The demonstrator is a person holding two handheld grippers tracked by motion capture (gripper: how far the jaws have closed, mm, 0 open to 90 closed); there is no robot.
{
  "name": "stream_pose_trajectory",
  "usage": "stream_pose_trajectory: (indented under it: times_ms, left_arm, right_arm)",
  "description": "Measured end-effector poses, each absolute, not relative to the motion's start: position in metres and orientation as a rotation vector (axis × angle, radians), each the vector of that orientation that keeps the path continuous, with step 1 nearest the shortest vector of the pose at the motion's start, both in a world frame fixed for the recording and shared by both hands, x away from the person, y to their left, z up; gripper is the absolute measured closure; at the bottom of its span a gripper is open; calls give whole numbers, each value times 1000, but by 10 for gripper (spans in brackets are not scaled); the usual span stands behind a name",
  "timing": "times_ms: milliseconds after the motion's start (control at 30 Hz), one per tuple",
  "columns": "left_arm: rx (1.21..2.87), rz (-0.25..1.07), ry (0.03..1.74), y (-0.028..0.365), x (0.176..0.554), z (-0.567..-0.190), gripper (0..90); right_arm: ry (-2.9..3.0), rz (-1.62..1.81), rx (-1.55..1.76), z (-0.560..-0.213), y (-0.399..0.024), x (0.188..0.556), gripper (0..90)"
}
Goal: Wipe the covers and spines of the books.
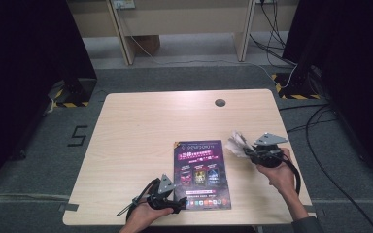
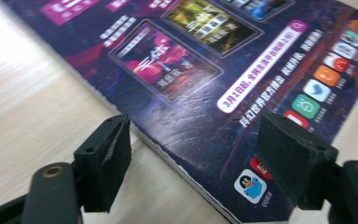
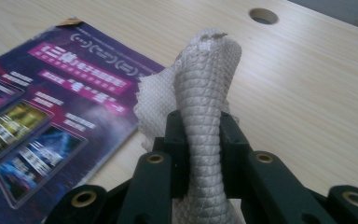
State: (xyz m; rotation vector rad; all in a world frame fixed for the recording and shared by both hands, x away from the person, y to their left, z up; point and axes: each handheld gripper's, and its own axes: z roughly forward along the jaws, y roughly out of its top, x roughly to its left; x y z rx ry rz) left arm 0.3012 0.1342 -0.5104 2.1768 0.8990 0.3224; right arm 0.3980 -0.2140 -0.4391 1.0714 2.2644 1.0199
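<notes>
Right gripper [image 3: 200, 140] clamped on crumpled white embossed paper towel [image 3: 205, 93] above pale wooden table [image 1: 136, 126]; left gripper [image 2: 193, 158], jaws apart, straddling glossy purple flat booklet's [image 2: 205, 70] near corner.

Your high view is evenly lit from above: the desk [image 1: 141, 126] is bright, while both side margins fall into near black. Shadows under your hands are soft and short. The picture is a little soft overall, and the print on the poster [image 1: 201, 172] cannot be read there. In your left gripper view the poster [image 2: 205, 70] shows a faint sheen, and its far top edge blurs. In your right gripper view the cloth [image 3: 205, 107] is sharp; the poster [image 3: 42, 116] behind it is out of focus.
</notes>
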Motion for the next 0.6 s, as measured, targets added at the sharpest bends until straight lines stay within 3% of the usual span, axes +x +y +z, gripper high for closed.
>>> stream_pose_trajectory:
  times_ms: [600]
  left_arm:
    - [2206,275,790,127,292,-511,294]
  right_arm:
    - [2412,966,899,-458,-127,420,764]
